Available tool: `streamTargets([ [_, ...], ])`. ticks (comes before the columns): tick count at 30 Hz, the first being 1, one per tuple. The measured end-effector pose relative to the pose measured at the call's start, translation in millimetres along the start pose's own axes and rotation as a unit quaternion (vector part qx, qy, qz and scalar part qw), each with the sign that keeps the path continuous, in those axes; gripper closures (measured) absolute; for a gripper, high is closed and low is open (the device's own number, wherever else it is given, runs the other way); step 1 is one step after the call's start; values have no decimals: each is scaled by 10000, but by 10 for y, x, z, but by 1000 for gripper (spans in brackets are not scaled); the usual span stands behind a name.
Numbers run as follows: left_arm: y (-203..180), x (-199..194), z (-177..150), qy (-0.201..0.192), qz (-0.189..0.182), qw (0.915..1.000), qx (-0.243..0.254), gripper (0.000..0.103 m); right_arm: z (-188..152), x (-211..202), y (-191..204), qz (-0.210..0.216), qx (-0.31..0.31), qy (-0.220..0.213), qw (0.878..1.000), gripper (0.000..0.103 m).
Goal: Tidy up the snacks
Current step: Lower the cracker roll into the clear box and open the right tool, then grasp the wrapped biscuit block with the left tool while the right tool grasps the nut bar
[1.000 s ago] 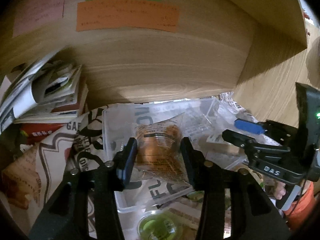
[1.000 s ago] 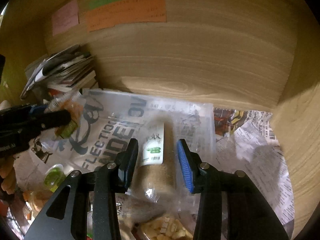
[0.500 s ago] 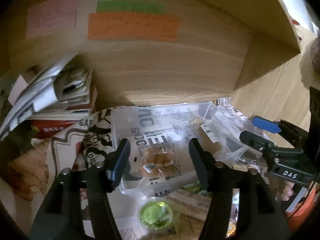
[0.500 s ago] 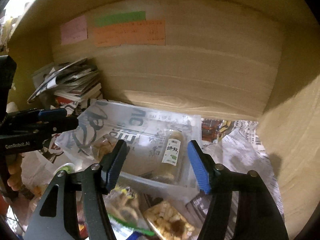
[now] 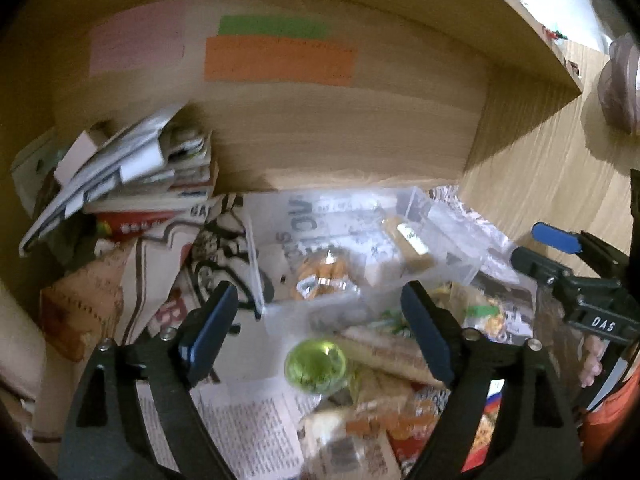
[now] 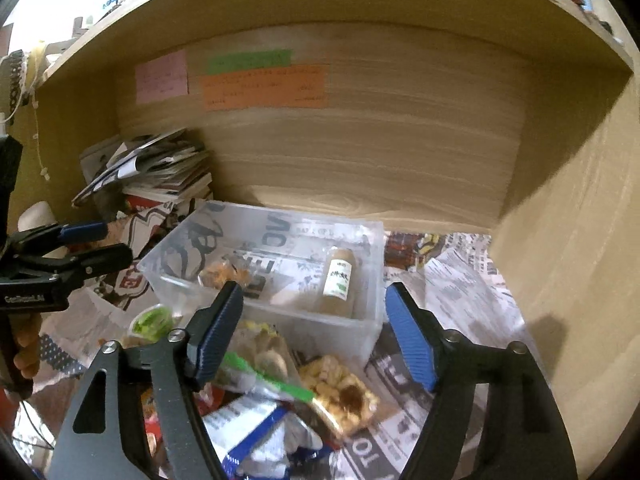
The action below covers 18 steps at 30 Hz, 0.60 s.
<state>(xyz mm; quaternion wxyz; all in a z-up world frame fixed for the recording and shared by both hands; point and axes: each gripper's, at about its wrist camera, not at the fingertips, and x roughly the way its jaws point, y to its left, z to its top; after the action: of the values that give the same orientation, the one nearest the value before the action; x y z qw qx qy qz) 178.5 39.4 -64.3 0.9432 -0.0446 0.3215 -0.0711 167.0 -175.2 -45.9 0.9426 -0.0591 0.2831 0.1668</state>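
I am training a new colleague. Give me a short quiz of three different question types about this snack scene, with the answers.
1. True or false: the clear bin holds nothing.
2. Which lies beside the orange snack bag in the bin? A) a pack with a white label B) a green jelly cup C) a magazine stack
3. Fill in: the right tool grips ____.

Key:
1. False; two snacks lie inside.
2. A; the cup sits outside, in front of the bin.
3. Nothing; like the left tool, its jaws are opening and empty.
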Motion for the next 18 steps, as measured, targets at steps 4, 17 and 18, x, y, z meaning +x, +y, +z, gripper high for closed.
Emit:
streamTargets([
  [4, 23, -14, -178, 198, 27, 9998, -41, 18, -125, -63, -32, -75, 29, 79, 9999, 31],
  [17, -121, -31, -761, 608, -15, 9981, 5, 12, -660, -95, -216, -307, 327, 633, 9970, 31],
  [18, -127, 1, -795, 668, -19, 9978, 2, 12, -698, -78, -237, -332, 352, 685, 9965, 31],
])
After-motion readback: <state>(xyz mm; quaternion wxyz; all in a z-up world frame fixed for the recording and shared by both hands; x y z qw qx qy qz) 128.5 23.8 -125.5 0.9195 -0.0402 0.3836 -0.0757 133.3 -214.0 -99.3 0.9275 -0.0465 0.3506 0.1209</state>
